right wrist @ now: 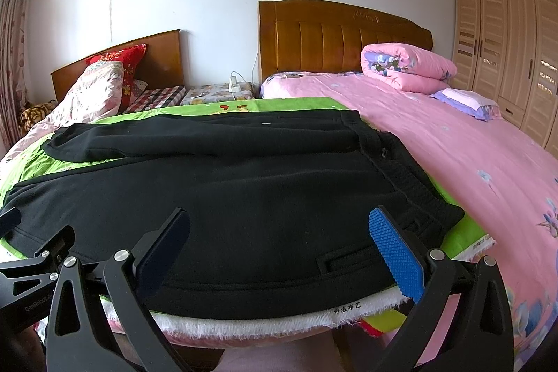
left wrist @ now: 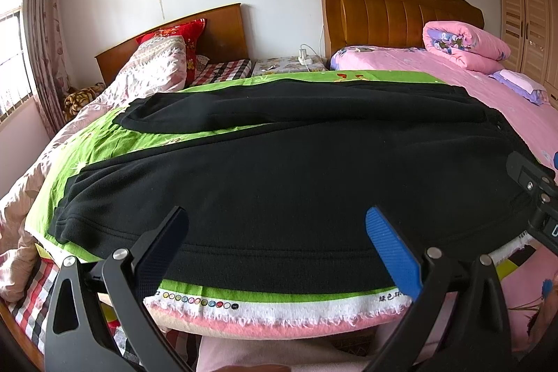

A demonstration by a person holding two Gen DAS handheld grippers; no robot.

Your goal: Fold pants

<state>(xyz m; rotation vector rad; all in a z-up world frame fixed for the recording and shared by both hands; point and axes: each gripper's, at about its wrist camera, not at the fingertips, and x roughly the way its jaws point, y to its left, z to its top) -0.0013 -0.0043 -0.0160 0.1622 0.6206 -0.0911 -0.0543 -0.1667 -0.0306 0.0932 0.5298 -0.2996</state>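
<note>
Both grippers, left gripper (left wrist: 277,225) & right gripper (right wrist: 279,225), wide open, empty, above near edge of black pants (left wrist: 296,169) spread flat on green sheet (left wrist: 104,149).

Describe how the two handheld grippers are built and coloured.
Both match. The left gripper and right gripper each have black metal A-shaped finger arms with triangular cutouts and silver pivot bolts, carrying textured blue pads. White "GenRobo" lettering shows on the left gripper's body in the right wrist view.

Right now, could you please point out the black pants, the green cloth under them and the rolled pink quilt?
Black pants (left wrist: 279,169): left wrist view, middle of the near leg.
Green cloth (left wrist: 115,149): left wrist view, bare patch between the legs.
Rolled pink quilt (right wrist: 408,67): right wrist view, its rounded side.
</note>
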